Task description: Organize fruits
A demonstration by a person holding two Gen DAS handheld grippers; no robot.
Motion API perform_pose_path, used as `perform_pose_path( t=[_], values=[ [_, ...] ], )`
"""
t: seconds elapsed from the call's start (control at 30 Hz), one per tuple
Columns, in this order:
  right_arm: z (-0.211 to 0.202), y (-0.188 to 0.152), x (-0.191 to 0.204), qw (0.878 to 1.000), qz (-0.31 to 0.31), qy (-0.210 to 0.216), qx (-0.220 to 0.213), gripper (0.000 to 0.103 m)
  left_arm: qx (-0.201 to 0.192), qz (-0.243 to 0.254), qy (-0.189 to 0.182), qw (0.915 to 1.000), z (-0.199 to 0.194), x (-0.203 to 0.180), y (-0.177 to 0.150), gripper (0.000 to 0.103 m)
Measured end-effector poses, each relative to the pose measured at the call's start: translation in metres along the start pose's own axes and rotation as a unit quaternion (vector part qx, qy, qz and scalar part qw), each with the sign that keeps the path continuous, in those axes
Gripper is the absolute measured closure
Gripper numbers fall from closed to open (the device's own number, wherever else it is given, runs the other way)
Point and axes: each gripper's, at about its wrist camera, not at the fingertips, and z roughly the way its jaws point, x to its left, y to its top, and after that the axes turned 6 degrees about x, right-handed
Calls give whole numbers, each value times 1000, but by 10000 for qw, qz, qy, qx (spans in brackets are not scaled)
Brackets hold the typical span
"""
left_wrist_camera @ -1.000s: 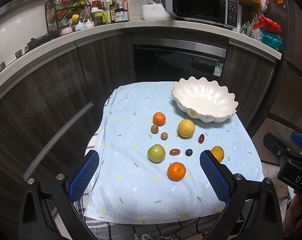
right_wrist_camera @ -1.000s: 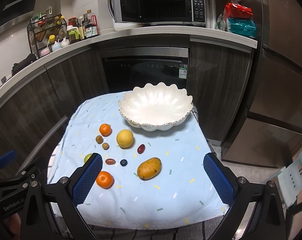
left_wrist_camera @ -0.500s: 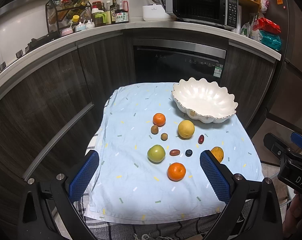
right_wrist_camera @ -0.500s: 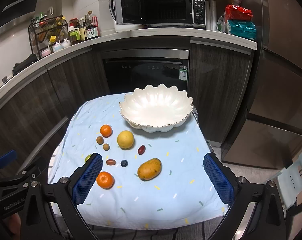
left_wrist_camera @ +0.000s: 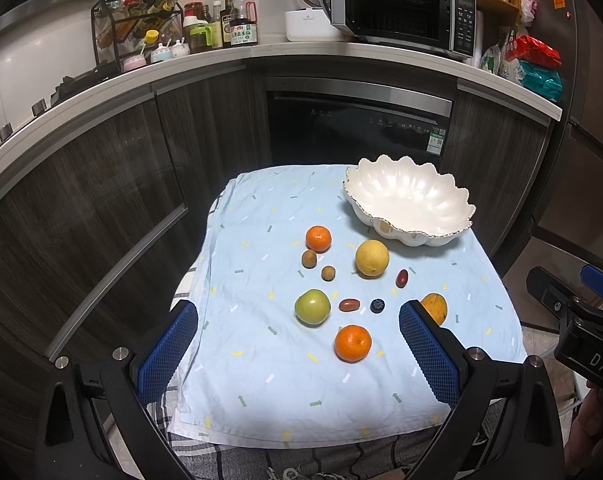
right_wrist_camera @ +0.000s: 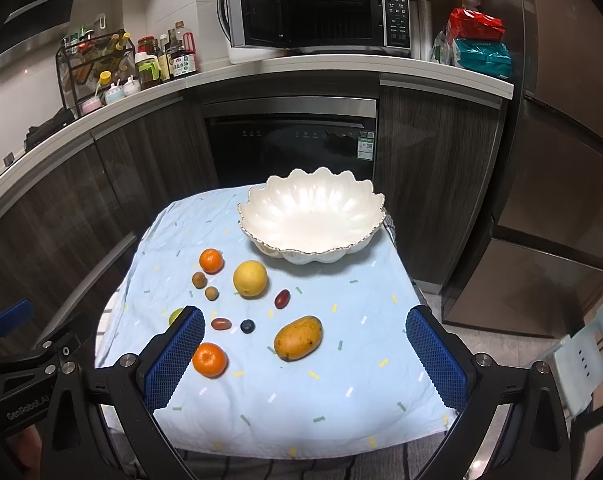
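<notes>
A white scalloped bowl (left_wrist_camera: pixel 409 204) (right_wrist_camera: pixel 313 210) stands empty at the far right of a light blue cloth (left_wrist_camera: pixel 261 380) (right_wrist_camera: pixel 301 392). Loose fruit lies in front of it: a near orange (left_wrist_camera: pixel 353 343) (right_wrist_camera: pixel 209 359), a far orange (left_wrist_camera: pixel 318 238) (right_wrist_camera: pixel 211 260), a yellow citrus (left_wrist_camera: pixel 372 258) (right_wrist_camera: pixel 250 279), a green apple (left_wrist_camera: pixel 312 307), a mango (right_wrist_camera: pixel 298 338) (left_wrist_camera: pixel 435 306), several small brown, red and dark berries. My left gripper (left_wrist_camera: pixel 299 356) and right gripper (right_wrist_camera: pixel 305 360) hover open above the near edge, holding nothing.
Dark cabinets and a built-in oven (right_wrist_camera: pixel 293 140) rise behind the table. The counter carries a microwave (right_wrist_camera: pixel 321 16) with its door open, a bottle rack (left_wrist_camera: pixel 137 28) and bags. A pale chair (right_wrist_camera: pixel 589 344) stands to the right.
Both views have shifted only slightly; the fruit and bowl lie where they were, and both grippers stay open.
</notes>
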Motion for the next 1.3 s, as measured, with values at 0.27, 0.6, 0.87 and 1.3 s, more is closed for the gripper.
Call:
perform_pose_path(
  t=[0.27, 0.6, 0.87, 1.3],
  values=[
    [0, 0, 0, 10000, 0, -2, -1, 1, -3, 1, -3, 10000, 1, 0, -1, 1],
    [0, 0, 0, 10000, -1, -3, -1, 1, 4, 1, -6, 10000, 1, 1, 0, 1],
    [1, 0, 1, 10000, -6, 2, 20, 1, 42, 1, -12, 10000, 4, 2, -2, 1],
    [14, 4, 1, 9999, -37, 80, 143, 1, 114, 252, -141, 9995, 19, -9, 0, 1]
  ],
)
